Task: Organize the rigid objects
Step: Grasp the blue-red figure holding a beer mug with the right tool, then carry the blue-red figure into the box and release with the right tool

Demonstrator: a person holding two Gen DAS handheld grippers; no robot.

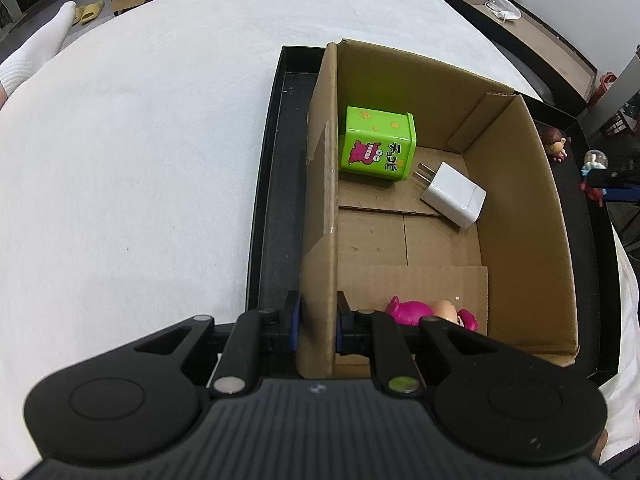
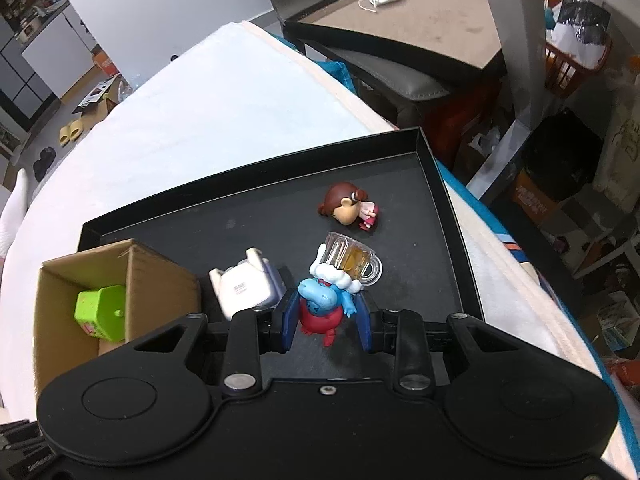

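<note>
- Step in hand, as judged: the transfer of a toy from tray to box. The right gripper [image 2: 326, 322] was pinching the blue-and-red figurine [image 2: 323, 308] at lower centre of the right wrist view, pads against both flanks.
- The figurine carried a small glass mug [image 2: 352, 258] on its head, and stood over the black tray [image 2: 256, 184]; whether it was clear of the tray floor could not be told.
- Long axis ran roughly up the frame, mug end toward the top, red base toward the camera; the mug handle pointed right.
- The left gripper [image 1: 318, 322] was pressed together on the near wall of the cardboard box [image 1: 520, 184], bottom centre of the left wrist view, likely steadying it.
- In the box: a green tin [image 1: 376, 142], a white charger [image 1: 454, 194], and a pink figurine [image 1: 416, 312] at the lower edge.
- On the tray, a brown-haired doll [image 2: 348, 208] lay above centre, and a white plug adapter [image 2: 246, 288] just beside the box.
- Next move, as judged: carry the figurine toward the frame's left, over the box wall, to open floor between charger and pink figurine, keeping the top-heavy mug level.
</note>
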